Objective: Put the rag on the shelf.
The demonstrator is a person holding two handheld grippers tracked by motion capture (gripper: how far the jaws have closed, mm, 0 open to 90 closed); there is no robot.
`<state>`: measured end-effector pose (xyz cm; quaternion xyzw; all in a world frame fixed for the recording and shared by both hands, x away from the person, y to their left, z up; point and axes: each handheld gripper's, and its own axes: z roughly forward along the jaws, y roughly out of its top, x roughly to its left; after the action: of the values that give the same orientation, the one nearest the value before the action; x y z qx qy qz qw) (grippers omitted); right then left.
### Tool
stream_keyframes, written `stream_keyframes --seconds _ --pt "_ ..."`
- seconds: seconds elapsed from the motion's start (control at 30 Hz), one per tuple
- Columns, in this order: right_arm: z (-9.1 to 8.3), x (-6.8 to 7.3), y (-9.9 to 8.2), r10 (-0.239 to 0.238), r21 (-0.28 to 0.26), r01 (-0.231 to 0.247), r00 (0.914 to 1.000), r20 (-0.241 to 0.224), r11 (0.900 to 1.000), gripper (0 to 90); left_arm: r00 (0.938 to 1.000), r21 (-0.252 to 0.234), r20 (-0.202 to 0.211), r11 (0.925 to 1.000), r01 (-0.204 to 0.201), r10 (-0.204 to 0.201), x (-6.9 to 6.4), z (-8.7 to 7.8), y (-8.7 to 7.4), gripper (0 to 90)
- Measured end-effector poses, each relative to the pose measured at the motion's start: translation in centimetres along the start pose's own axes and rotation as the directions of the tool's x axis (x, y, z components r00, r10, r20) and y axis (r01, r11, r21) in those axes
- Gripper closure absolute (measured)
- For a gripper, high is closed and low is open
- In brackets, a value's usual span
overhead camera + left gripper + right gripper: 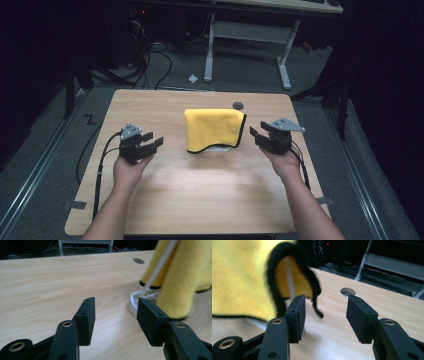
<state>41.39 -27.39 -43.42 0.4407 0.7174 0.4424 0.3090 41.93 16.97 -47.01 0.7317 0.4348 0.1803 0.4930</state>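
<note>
A yellow cloth [214, 129] with a black hem is draped over a white stand [220, 148] in the middle of the wooden table [200, 200]. In the left gripper view the yellow cloth [177, 277] hangs over the stand's round white base [133, 302] and thin white rod [160, 265]. My left gripper [152, 141] [116, 317] rests open to the left of the cloth, empty. My right gripper [256, 136] [325, 315] rests open to its right, empty, facing the cloth [239, 277] and its black hem [310, 282].
A round hole [238, 105] sits in the table behind the cloth. A second desk with white legs [247, 35] stands beyond the table, with cables [150, 60] on the floor. Black cables trail from both grippers along the table sides.
</note>
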Motion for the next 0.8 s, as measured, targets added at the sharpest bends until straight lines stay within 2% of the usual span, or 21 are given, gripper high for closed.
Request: stream_keyframes --seconds 0.03,0.1,0.13,0.2,0.27,0.33,0.47,0.53,0.6,0.63,0.67,0.7,0.73,0.8 --pt "-0.3 0.4 -0.3 -0.007 0.004 0.007 1.0000 0.002 1.0000 50.0 1.0000 0.000 0.007 1.0000 -0.003 0.003 -0.3 -0.3 -0.4 49.3" --pt "-0.7 1.2 -0.9 -0.035 0.049 0.034 0.9992 0.019 0.9982 48.9 0.9997 0.006 0.022 0.9999 -0.010 0.010 -0.9 -0.8 -1.4 49.2" --pt "-1.0 1.7 -1.2 -0.048 0.051 0.047 0.9987 0.018 0.9976 48.9 0.9996 0.011 0.025 0.9998 -0.017 0.017 -1.3 -1.1 -1.9 49.2" --pt "-1.7 2.6 -2.2 -0.069 0.010 0.069 0.9974 0.017 0.9976 49.4 0.9992 0.020 0.034 0.9996 -0.021 0.020 -2.0 -1.6 -3.1 49.4" --pt "-2.2 3.6 -2.8 -0.086 0.060 0.085 0.9962 0.008 0.9946 48.3 0.9990 0.032 0.041 0.9994 -0.016 0.015 -2.7 -2.0 -4.3 49.7" --pt "-2.8 4.6 -4.1 -0.110 0.016 0.110 0.9939 0.002 0.9938 48.7 0.9988 0.056 0.041 0.9981 -0.027 0.025 -3.4 -2.2 -5.5 48.9" --pt "-3.5 7.2 -6.4 -0.129 0.064 0.131 0.9913 -0.025 0.9893 48.1 0.9974 0.104 0.048 0.9929 -0.059 0.054 -5.1 -2.5 -7.9 46.3" --pt "-3.8 8.3 -7.6 -0.118 0.074 0.122 0.9915 -0.054 0.9897 46.8 0.9966 0.116 0.078 0.9927 -0.033 0.024 -6.1 -3.0 -9.1 44.9" --pt "-4.1 9.1 -8.9 -0.107 0.078 0.113 0.9909 -0.082 0.9905 46.0 0.9933 0.098 0.116 0.9952 -0.002 -0.009 -7.6 -3.5 -10.1 44.7" --pt "-4.2 9.4 -9.7 -0.101 0.082 0.109 0.9907 -0.091 0.9907 45.9 0.9889 0.118 0.148 0.9930 -0.013 -0.004 -8.3 -3.4 -10.2 44.6" --pt "-4.1 9.7 -10.2 -0.103 0.102 0.113 0.9894 -0.102 0.9883 45.6 0.9858 0.124 0.165 0.9909 -0.052 0.031 -9.1 -3.4 -10.0 43.5" --pt "-4.1 9.8 -10.6 -0.116 0.122 0.129 0.9873 -0.109 0.9842 45.2 0.9857 0.114 0.151 0.9892 -0.092 0.074 -9.6 -3.3 -9.9 42.5" --pt "-3.9 9.9 -10.8 -0.126 0.130 0.141 0.9854 -0.115 0.9815 45.0 0.9850 0.109 0.140 0.9872 -0.117 0.101 -9.8 -3.1 -9.8 42.2" --pt "-3.5 9.8 -10.9 -0.137 0.145 0.153 0.9841 -0.113 0.9776 43.9 0.9878 0.120 0.128 0.9873 -0.104 0.088 -9.4 -2.6 -9.6 41.8"
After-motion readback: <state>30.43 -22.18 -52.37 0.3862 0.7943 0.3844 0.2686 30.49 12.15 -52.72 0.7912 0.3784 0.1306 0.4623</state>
